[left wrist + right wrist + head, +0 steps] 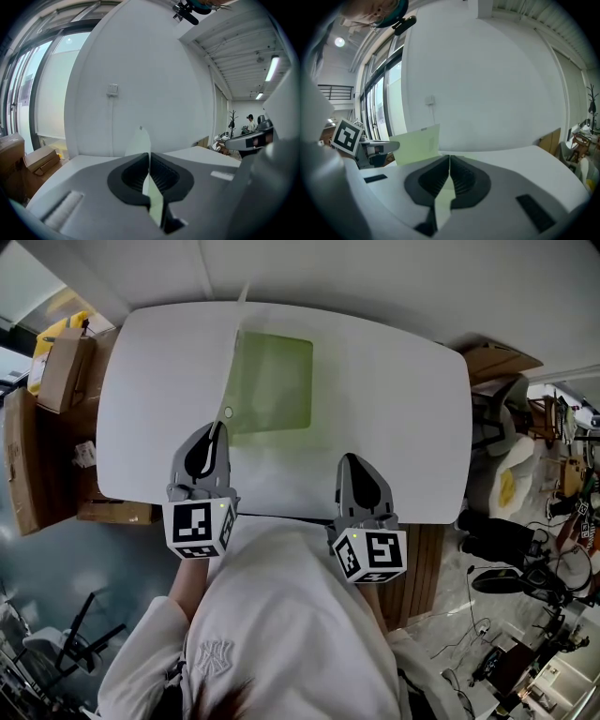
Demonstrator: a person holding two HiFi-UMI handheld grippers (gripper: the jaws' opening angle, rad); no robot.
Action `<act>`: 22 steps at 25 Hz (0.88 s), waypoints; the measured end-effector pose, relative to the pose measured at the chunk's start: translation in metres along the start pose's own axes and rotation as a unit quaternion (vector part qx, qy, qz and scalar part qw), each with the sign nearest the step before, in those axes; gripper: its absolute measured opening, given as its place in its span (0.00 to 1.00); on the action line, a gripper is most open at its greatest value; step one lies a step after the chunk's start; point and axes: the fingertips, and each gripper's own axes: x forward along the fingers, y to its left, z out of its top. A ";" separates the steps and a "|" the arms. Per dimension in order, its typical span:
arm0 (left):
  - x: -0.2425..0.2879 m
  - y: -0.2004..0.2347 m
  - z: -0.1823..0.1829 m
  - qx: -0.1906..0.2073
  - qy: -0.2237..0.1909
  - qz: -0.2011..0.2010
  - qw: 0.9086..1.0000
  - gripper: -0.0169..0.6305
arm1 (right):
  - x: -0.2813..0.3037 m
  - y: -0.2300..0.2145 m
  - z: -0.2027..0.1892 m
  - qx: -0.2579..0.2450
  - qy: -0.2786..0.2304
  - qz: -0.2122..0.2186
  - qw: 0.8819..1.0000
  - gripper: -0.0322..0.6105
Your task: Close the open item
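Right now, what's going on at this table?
A person holds a claw in each hand at the white table. The left claw is shut on the edge of the raised cover of a pale green folder, which lies open. The right claw is shut, near the table's front edge and apart from the folder. The folder is not yet closed.

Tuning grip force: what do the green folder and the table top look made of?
Green folder: thin plastic sheet or card, pale, semi-matte; its raised cover stands flat and unbent, pinched in the left tool. Table: smooth white top, matte, no grain; laminate or painted board, can't tell which.
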 end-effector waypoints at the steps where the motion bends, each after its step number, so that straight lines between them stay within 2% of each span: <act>1: 0.001 -0.001 0.000 0.001 0.001 -0.001 1.000 0.04 | 0.000 0.000 0.000 0.000 0.000 0.000 1.000 0.07; 22: 0.010 -0.023 -0.006 0.026 0.020 -0.021 0.999 0.05 | -0.005 -0.009 -0.001 0.005 0.009 -0.005 1.000 0.07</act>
